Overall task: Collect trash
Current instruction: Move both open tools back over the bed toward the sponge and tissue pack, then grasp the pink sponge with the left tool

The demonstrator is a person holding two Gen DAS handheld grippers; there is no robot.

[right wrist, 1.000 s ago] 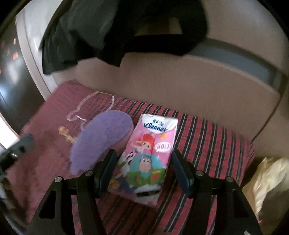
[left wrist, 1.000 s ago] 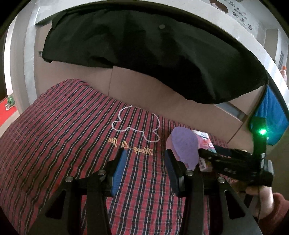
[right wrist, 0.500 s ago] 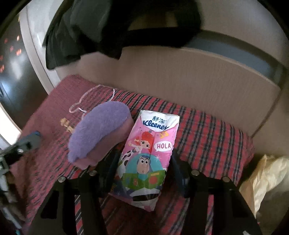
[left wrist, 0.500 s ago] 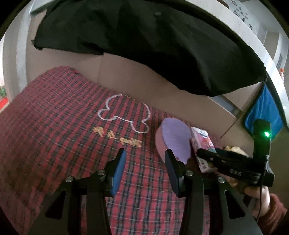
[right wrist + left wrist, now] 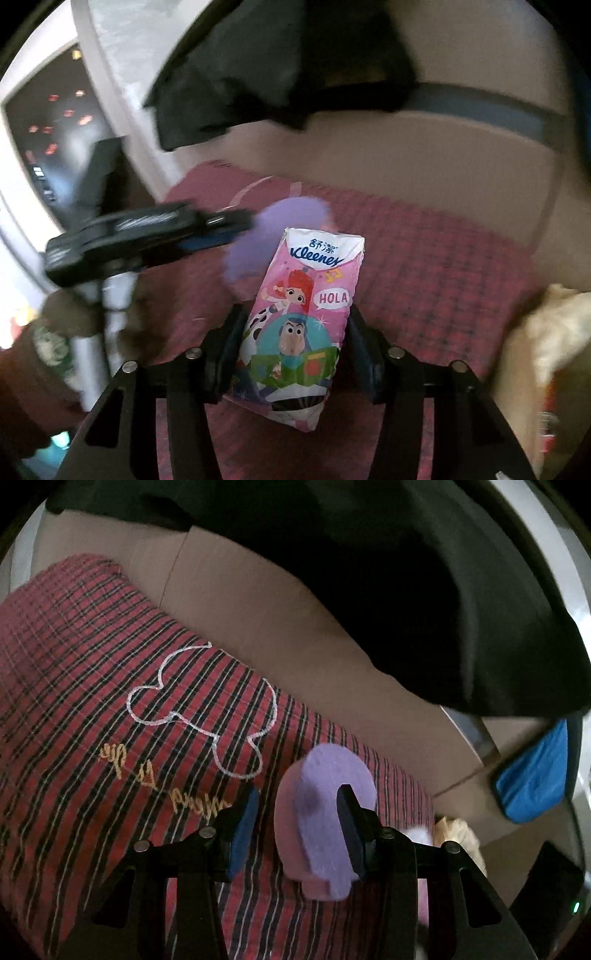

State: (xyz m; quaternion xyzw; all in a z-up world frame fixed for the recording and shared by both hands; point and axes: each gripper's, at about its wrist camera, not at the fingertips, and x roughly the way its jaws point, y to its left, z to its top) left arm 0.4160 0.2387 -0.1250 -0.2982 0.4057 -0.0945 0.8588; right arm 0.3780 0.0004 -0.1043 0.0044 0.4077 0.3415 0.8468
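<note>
A purple-and-pink sponge (image 5: pixel 325 823) lies on the red plaid cushion (image 5: pixel 110 716). My left gripper (image 5: pixel 295 812) is open, its fingers on either side of the sponge's near end. In the right wrist view my right gripper (image 5: pixel 295 332) is shut on a pink Kleenex tissue pack (image 5: pixel 303 314) and holds it just above the cushion. The sponge (image 5: pixel 273 229) shows blurred behind the pack, with the left gripper (image 5: pixel 155 229) reaching in from the left.
A black garment (image 5: pixel 369 572) hangs over the beige seat back (image 5: pixel 295 635). A crumpled cream bag (image 5: pixel 554 332) lies right of the cushion. A blue cloth (image 5: pixel 532 775) hangs at the far right.
My left gripper has moved right and forward so the sponge now sits between its fingers. My right gripper has closed on the tissue pack and lifted it slightly.
</note>
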